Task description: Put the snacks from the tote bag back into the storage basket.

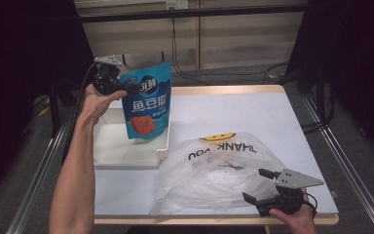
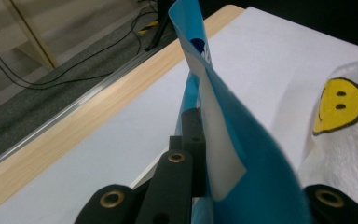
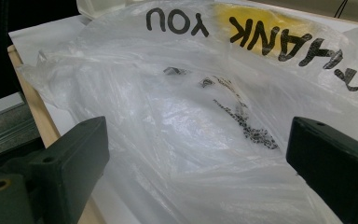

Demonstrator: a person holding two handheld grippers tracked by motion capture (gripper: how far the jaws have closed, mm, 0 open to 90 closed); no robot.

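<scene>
Black jaws of the right gripper (image 1: pixel 262 187) stand wide apart at the table's near edge, nothing pinched between them. The person's right hand (image 1: pixel 292 218) holds it low at the near right corner. In the right gripper view the two jaws frame the crumpled plastic, which lies just ahead of them; whether they touch it I cannot tell.

Clear plastic bag (image 1: pixel 219 173) lies slack on the white table top (image 1: pixel 272 117), mid-near, printed THANK YOU in black with a yellow smiley face (image 1: pixel 218 136) at its far side. Some dark print shows through the film (image 3: pixel 242 121).

White tray (image 1: pixel 126 151) sits left of the plastic bag, its right wall just beside the bag's edge.

Blue snack pouch (image 1: pixel 147 100), upright, hangs above the tray's far part, lifted clear of the tray floor. It carries white characters and an orange-red panel low on its face. The left gripper (image 1: pixel 126 87) is clamped on the pouch's upper left corner, jaws closed tight on the foil; the left gripper view shows the pouch edge (image 2: pixel 223 140) running up between the jaws. The left hand (image 1: pixel 95 105) and forearm reach in from the near left.

Beyond the table's wooden far edge: grey floor with loose cables (image 1: pixel 214 73).
</scene>
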